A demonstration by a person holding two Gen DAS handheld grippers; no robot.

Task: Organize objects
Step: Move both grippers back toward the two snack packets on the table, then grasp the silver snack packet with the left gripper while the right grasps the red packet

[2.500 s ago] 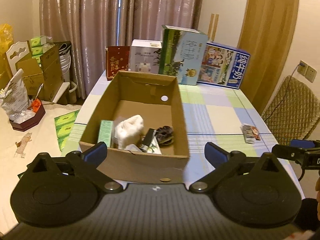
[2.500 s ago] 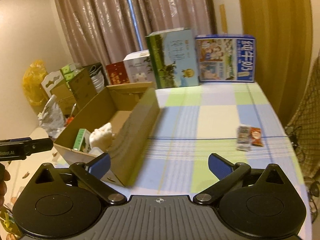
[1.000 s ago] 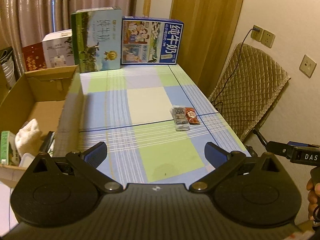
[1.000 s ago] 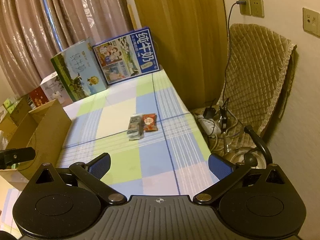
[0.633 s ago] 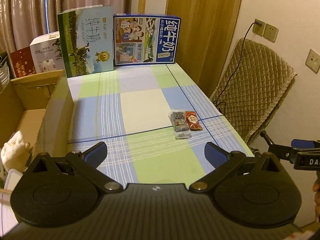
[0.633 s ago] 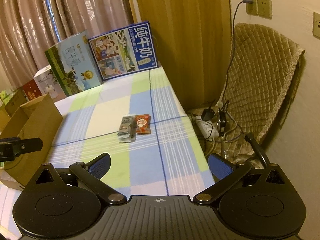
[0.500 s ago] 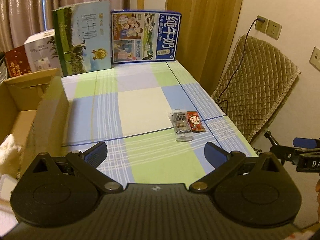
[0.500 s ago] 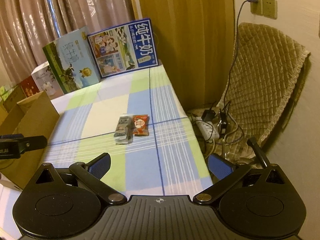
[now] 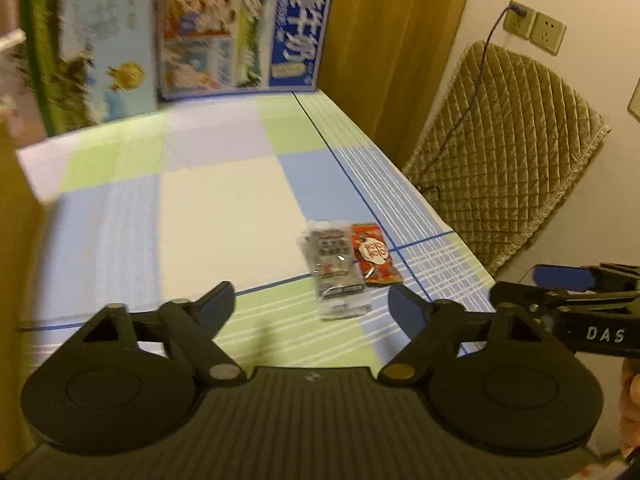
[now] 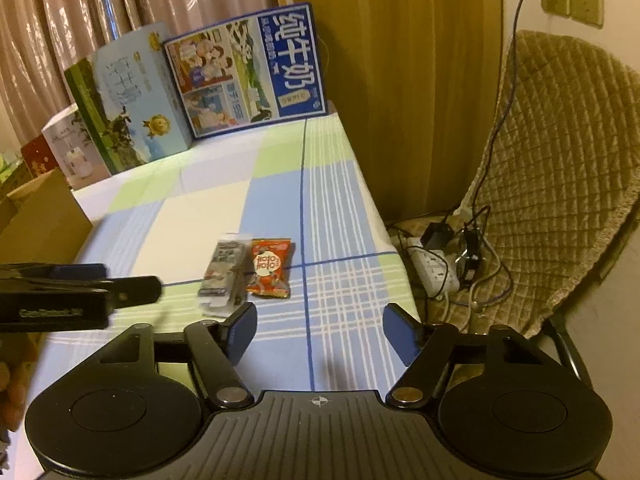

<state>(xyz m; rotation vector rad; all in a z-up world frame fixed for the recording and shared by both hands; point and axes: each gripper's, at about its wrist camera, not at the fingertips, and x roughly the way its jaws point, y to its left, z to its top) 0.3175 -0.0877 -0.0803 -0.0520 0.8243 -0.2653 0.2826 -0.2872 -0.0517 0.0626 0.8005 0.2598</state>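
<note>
Both my grippers, left and right, spread empty above the table.
Grey packet and red packet lie touching at 12 o'clock, long axes toward milk cartons; nothing between.

Readable print on the cartons, a packet and a gripper

The blue milk carton at the far end of the table bears large white characters 纯牛奶; the green-and-blue carton left of it carries lettering too blurred to read. The red snack packet shows a round white label, illegible. The right gripper has "DAS" in white on its side.
</note>
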